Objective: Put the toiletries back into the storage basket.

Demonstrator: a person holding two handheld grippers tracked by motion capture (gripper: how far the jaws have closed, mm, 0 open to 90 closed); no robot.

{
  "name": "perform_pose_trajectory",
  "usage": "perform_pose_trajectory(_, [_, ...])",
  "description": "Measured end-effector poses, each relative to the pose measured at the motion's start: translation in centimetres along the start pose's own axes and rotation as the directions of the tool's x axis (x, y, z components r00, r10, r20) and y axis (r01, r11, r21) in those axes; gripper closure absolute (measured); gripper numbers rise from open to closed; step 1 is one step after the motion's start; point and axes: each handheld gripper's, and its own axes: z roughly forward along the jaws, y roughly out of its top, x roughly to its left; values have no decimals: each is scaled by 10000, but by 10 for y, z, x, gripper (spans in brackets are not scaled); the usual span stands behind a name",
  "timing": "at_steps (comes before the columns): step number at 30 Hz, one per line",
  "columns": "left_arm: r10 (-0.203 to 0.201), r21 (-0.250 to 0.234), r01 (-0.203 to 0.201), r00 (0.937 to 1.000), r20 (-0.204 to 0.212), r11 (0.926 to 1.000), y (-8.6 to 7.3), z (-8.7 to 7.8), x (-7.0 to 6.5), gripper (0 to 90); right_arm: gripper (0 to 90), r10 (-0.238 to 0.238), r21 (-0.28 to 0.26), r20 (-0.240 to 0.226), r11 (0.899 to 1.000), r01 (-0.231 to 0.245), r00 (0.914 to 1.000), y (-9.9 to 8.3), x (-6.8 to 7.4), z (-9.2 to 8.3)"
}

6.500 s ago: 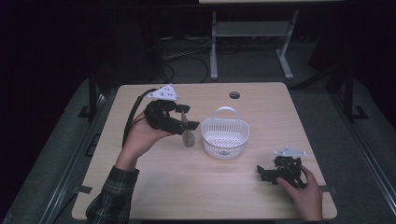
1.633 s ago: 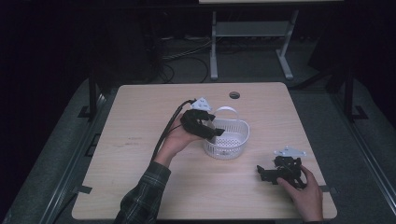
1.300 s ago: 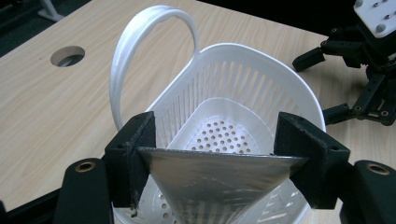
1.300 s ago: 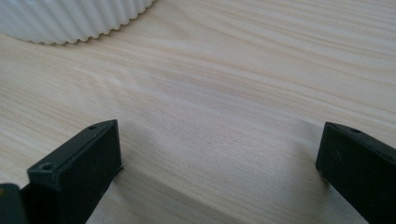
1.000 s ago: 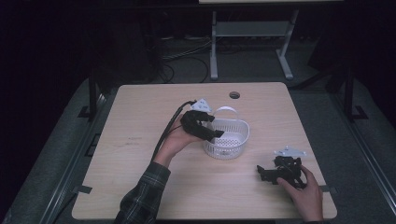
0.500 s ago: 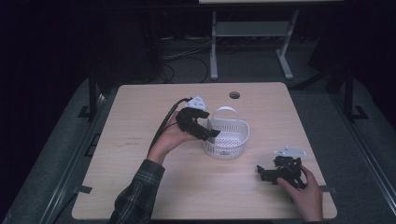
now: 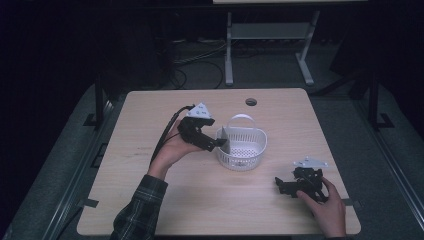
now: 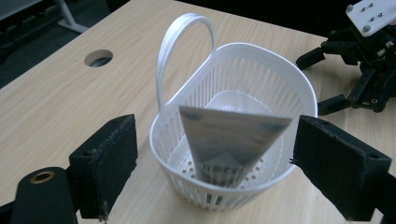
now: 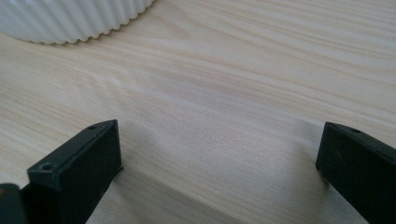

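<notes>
We see the pouch (image 8: pixel 233 144) standing in the white basket (image 8: pixel 285 88), its wide top above the rim and its narrow end down on the holed floor, leaning against the near wall. The basket sits mid-table (image 7: pixel 150 200) with its handle upright. Our left gripper (image 7: pixel 220 143) hovers just beside the basket's left rim; its jaws have just been opening and stand wide, one on each side of the pouch, touching neither pouch nor basket. Our right gripper (image 7: pixel 278 184) rests low over the table well apart, toward the near right corner, jaws wide with bare wood between them.
</notes>
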Motion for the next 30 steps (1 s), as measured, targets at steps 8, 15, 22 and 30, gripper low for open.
perform_pose_trajectory(8, [-13, -45, 12, 9994, -333, 10000, -18, -21, -3, 132, 0, 32, 8, -9, 10000, -32, 10000, 0, 0, 0])
perform_pose_trajectory(15, [-174, -54, 171, 9979, -630, 9998, -39, -37, -4, 132, 0, 17, 5, 7, 10000, -17, 10000, 0, 0, 0])
perform_pose_trajectory(22, [-298, 120, 312, 9943, -1022, 9994, -63, -50, -8, 132, 0, 18, 10, -23, 10000, -18, 10000, 0, 0, 0])
perform_pose_trajectory(30, [-363, 317, 415, 9881, -1497, 9986, -91, -59, -12, 133, 0, 14, 12, 0, 10000, -14, 10000, 0, 0, 0])
